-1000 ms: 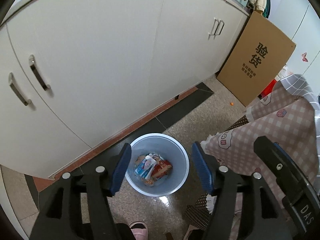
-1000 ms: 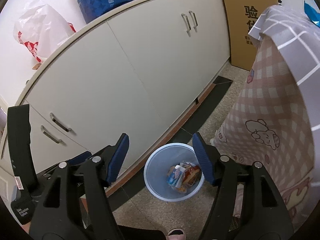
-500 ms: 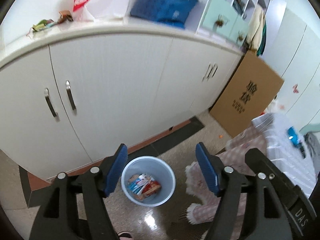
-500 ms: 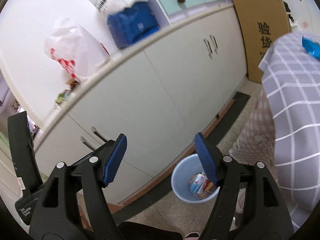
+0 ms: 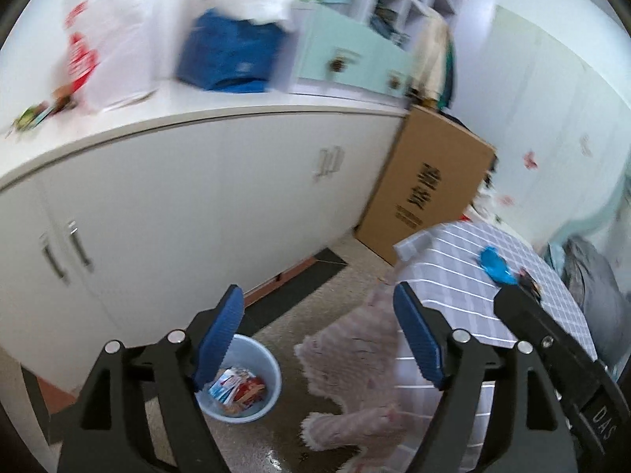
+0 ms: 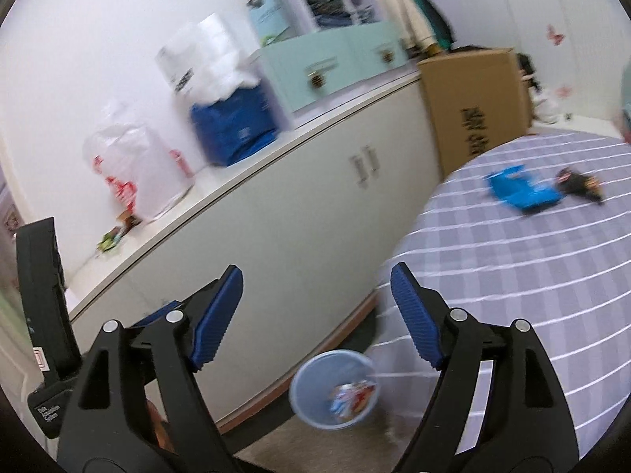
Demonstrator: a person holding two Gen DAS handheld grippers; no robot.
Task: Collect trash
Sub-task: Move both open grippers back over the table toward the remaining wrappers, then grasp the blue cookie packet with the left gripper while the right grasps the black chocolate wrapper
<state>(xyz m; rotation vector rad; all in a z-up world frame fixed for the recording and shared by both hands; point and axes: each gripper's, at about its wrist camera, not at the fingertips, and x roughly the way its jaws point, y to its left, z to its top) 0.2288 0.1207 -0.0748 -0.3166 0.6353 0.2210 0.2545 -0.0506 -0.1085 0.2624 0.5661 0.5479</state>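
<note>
A light blue trash bin (image 5: 272, 384) with several wrappers inside stands on the floor by the white cabinets; it also shows in the right wrist view (image 6: 311, 378). A blue wrapper (image 6: 520, 191) and a dark wrapper (image 6: 579, 183) lie on the checked tablecloth (image 6: 512, 276); the blue wrapper also shows in the left wrist view (image 5: 497, 266). My left gripper (image 5: 317, 339) is open and empty, high above the bin. My right gripper (image 6: 315, 315) is open and empty, above the table edge and the bin.
White cabinets (image 5: 197, 205) run along the wall, with plastic bags (image 6: 134, 173) and a blue bundle (image 6: 232, 122) on top. A cardboard box (image 5: 430, 193) leans at the cabinet's end. The tablecloth hangs down to the floor (image 5: 347, 354).
Both grippers have risen and swung right, away from the bin. The table top with its blue and dark wrappers has come into view. Both stay open.
</note>
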